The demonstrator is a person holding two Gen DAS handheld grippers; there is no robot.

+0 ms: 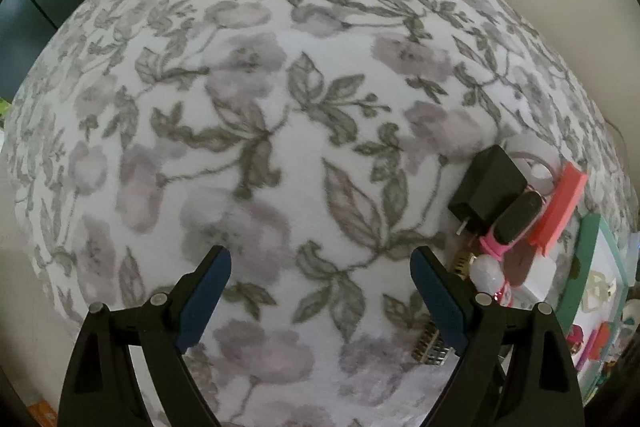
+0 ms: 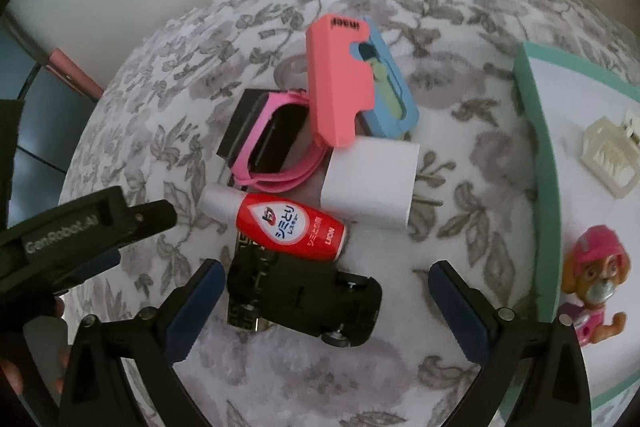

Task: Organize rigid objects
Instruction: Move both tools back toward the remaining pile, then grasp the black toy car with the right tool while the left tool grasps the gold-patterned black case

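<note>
A cluster of small objects lies on a floral cloth: a black toy car, a red stain-remover bottle, a white charger block, a pink watch, a black adapter and a pink case over a blue one. My right gripper is open just above the toy car, fingers on either side of it. My left gripper is open and empty over bare cloth, left of the cluster; its side shows in the right wrist view.
A teal-rimmed white tray stands right of the cluster. It holds a cream hair clip and a pink puppy figure. A gold-toothed clip lies by my left gripper's right finger. A pale wall is behind.
</note>
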